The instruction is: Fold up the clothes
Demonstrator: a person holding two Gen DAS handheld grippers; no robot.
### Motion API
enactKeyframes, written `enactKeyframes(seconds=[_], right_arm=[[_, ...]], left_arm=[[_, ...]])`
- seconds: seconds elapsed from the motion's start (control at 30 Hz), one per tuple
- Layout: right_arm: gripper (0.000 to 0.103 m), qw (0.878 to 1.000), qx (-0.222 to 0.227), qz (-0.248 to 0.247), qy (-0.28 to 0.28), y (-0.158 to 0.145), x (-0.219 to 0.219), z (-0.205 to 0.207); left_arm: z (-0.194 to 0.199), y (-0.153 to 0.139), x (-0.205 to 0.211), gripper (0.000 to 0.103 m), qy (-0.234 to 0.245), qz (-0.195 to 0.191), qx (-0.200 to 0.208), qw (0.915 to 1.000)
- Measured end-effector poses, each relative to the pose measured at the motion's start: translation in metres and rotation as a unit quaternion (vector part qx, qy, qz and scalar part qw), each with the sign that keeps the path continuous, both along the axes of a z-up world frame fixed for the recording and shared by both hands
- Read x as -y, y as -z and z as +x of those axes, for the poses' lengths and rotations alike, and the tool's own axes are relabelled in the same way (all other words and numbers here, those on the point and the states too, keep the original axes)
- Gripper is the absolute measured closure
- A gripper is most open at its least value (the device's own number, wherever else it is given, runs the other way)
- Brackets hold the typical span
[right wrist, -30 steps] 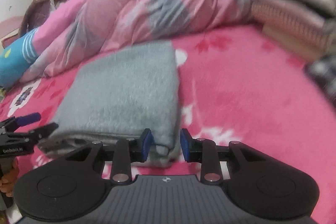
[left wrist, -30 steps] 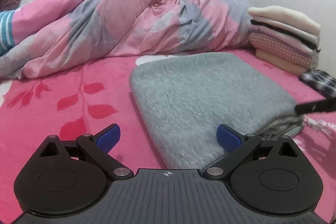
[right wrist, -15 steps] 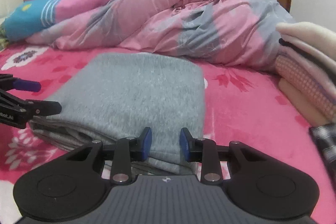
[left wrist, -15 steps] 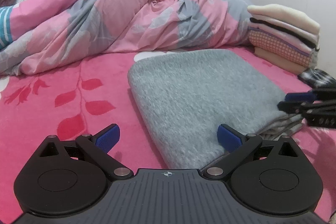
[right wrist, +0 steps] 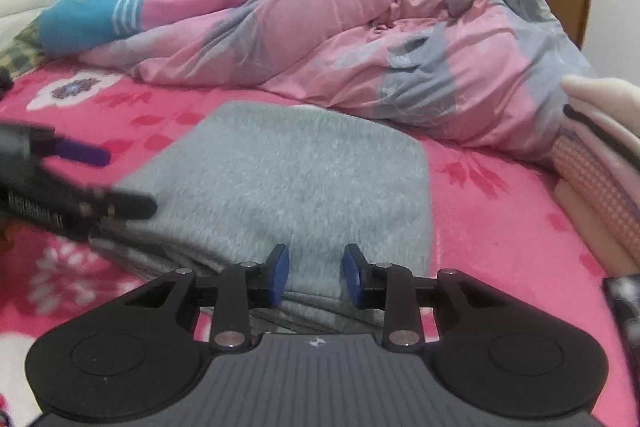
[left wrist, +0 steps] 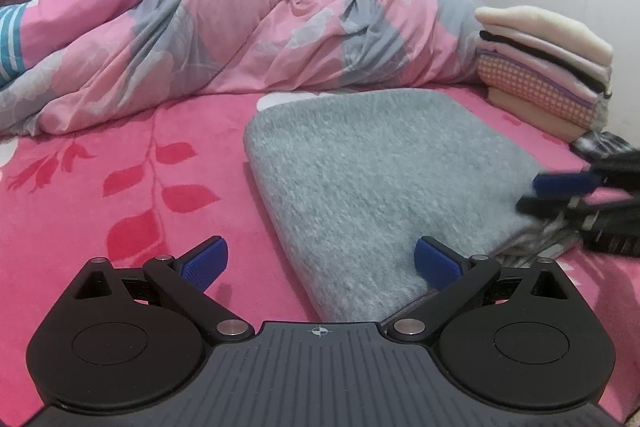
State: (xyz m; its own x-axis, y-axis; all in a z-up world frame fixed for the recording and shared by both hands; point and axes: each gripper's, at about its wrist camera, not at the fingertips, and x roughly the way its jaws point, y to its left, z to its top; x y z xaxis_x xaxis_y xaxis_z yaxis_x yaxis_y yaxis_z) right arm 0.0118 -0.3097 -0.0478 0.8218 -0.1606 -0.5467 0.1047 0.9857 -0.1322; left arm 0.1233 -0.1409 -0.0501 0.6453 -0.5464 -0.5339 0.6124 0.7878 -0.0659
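My left claw (left wrist: 320, 263) wide open, near corner of folded grey sweater (left wrist: 372, 179) on pink bed (left wrist: 120, 187). My right claw (right wrist: 316, 269) partly open, holding nothing. Only right view shows blue pillow (right wrist: 86, 15).

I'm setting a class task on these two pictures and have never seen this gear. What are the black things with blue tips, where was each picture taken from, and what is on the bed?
Each black device is a hand-held gripper with two blue-padded fingers; a camera on it looks forward along them. One picture comes from the left gripper, the other from the right gripper. Both are open and hold nothing. A folded grey garment lies on the pink bedspread, with a rumpled quilt behind and a stack of folded clothes alongside.
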Motion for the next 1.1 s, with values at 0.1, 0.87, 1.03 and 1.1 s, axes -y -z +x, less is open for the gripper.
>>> enactKeyframes(seconds=[0.1, 0.87, 1.03, 1.1], right_arm=[[0.072, 0.999, 0.035, 0.002, 0.008, -0.021, 0.002, -0.001], [0.069, 0.996, 0.033, 0.072, 0.039, 0.013, 0.034, 0.013], [0.069, 0.996, 0.035, 0.073, 0.040, 0.014, 0.034, 0.012], [0.069, 0.996, 0.035, 0.073, 0.040, 0.014, 0.034, 0.012]], left_arm=[[0.002, 0.000, -0.001, 0.001, 0.000, -0.002, -0.005, 1.0000], [0.004, -0.020, 0.009, 0.007, 0.019, -0.051, 0.030, 0.9981], [0.001, -0.003, 0.025, 0.012, 0.046, -0.047, 0.011, 0.9978], [0.002, -0.003, 0.024, 0.012, 0.047, -0.047, 0.006, 0.9978]])
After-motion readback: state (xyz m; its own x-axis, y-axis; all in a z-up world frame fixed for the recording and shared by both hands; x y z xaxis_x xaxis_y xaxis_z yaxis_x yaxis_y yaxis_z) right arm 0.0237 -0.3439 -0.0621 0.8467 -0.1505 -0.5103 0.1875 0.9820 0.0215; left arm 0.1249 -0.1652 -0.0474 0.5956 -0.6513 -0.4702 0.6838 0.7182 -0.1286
